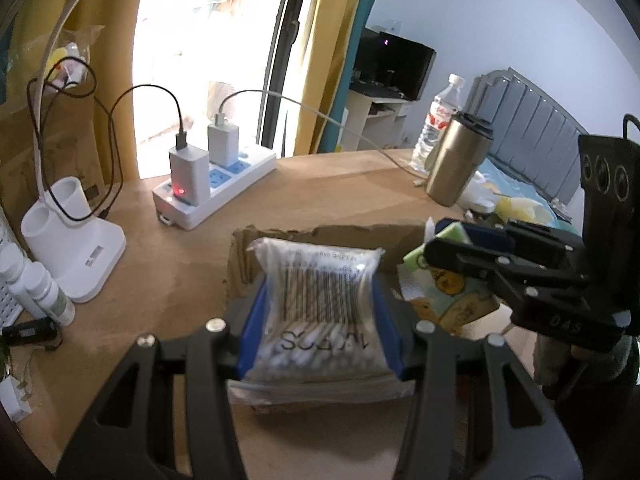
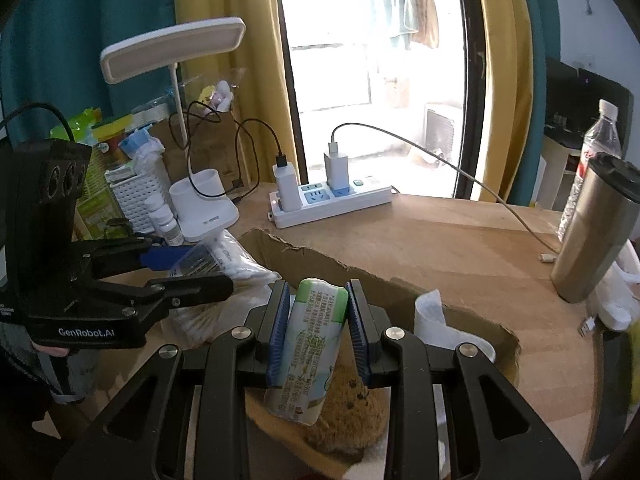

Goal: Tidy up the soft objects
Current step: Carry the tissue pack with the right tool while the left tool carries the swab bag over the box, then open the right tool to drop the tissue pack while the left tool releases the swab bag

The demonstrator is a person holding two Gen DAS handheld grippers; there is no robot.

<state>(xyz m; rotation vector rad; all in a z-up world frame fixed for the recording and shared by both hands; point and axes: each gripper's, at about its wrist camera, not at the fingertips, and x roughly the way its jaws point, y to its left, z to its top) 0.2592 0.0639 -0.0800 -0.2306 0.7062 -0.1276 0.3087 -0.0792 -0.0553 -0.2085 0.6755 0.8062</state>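
Left gripper [image 1: 318, 316] clamps a bag of cotton swabs [image 1: 320, 304] over the cardboard box [image 1: 280, 236]. Right gripper [image 2: 319, 328] squeezes a tissue pack [image 2: 310, 344] (green-topped) above the same box.

Daylight is pouring in through the window [image 2: 376, 72], which is blowing out to near white in both views. Away from the window, the curtains [image 2: 224, 60] are sitting in dimmer shade. Below the window, the table [image 2: 440, 240] is catching soft, even light with faint shadows. Fisheye bending is curving the window frame, and black vignetting is filling the corners. Nearest the lens, the bag of cotton swabs [image 1: 320, 304] is looking slightly blurred.
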